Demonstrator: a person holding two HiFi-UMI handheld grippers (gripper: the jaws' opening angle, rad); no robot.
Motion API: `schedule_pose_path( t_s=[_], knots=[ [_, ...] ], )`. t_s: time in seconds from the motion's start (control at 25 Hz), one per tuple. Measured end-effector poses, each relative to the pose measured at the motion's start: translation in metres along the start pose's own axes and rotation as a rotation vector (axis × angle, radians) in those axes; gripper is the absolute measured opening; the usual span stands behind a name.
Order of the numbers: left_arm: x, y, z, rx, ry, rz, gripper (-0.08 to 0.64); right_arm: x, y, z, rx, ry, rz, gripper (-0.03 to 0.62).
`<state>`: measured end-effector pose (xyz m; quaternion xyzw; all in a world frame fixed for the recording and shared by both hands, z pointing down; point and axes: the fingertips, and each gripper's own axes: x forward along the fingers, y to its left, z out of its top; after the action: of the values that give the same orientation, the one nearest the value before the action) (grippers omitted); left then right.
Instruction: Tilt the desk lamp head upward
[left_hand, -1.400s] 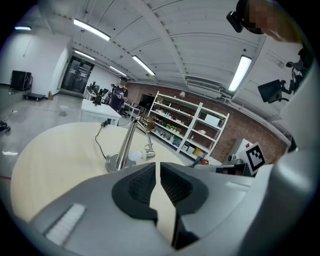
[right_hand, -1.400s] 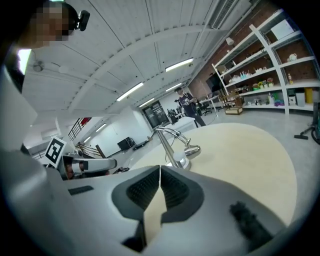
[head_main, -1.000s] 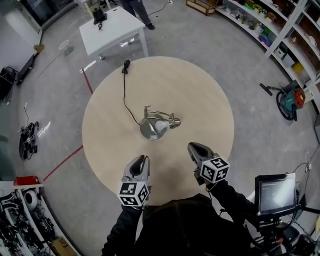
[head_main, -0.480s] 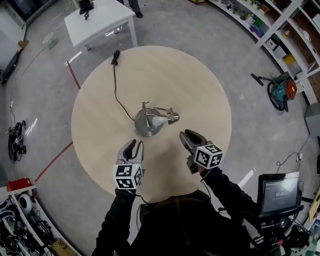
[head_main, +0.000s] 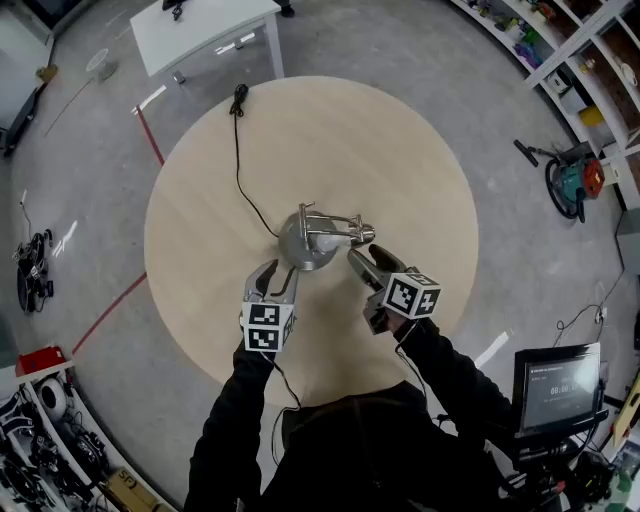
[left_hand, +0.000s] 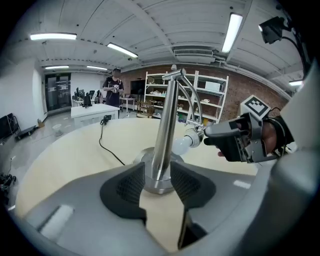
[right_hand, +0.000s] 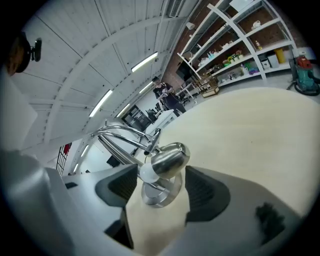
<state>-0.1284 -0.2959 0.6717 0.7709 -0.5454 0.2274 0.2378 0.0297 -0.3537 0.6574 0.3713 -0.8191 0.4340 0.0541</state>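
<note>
A chrome desk lamp (head_main: 305, 245) stands mid-table on a round base, its head (head_main: 360, 232) with a white bulb pointing right and slightly down. My left gripper (head_main: 272, 278) is at the base's near edge. In the left gripper view the upright post (left_hand: 165, 130) shows in the gap of that gripper (left_hand: 157, 182). Its jaws have just been opening and the pads touch nothing. My right gripper (head_main: 362, 262) sits just below the head. In the right gripper view the head (right_hand: 171, 158) lies between that gripper's (right_hand: 160, 186) jaws, which have also just been opening; no contact.
The lamp's black cord (head_main: 245, 180) runs across the round wooden table (head_main: 420, 150) to a plug near its far edge. On the floor are a white table (head_main: 205, 25) behind, shelves and a vacuum (head_main: 572, 182) to the right, and a monitor (head_main: 555, 375) at the near right.
Both grippers have moved forward across the table up to the lamp, left to the base, right to the head. Both sets of jaws have gone from shut to open.
</note>
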Motion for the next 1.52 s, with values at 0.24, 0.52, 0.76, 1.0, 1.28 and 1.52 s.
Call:
schedule_pose_path(
  t_s=[0.24, 0.52, 0.76, 1.0, 1.28, 1.52],
  knots=[
    [0.021, -0.005, -0.013, 0.009, 0.038, -0.016, 0.166, 0.007, 0.001, -0.003, 0.078, 0.002, 0.005, 0.296],
    [0.028, -0.014, -0.021, -0.004, 0.064, -0.035, 0.166, 0.008, -0.004, 0.001, 0.142, -0.024, 0.012, 0.296],
    [0.030, -0.017, -0.030, -0.005, 0.079, -0.028, 0.166, 0.012, 0.002, 0.001, 0.129, -0.026, 0.033, 0.296],
    [0.032, -0.023, -0.040, -0.004, 0.106, -0.042, 0.164, 0.011, 0.003, 0.000, 0.151, -0.032, 0.056, 0.295],
    [0.031, -0.024, -0.040, -0.034, 0.097, -0.031, 0.163, 0.007, 0.002, -0.003, 0.157, -0.029, 0.048, 0.295],
    [0.040, -0.019, -0.039, -0.040, 0.106, -0.026, 0.163, 0.006, -0.004, 0.007, 0.130, -0.036, -0.006, 0.295]
  ],
)
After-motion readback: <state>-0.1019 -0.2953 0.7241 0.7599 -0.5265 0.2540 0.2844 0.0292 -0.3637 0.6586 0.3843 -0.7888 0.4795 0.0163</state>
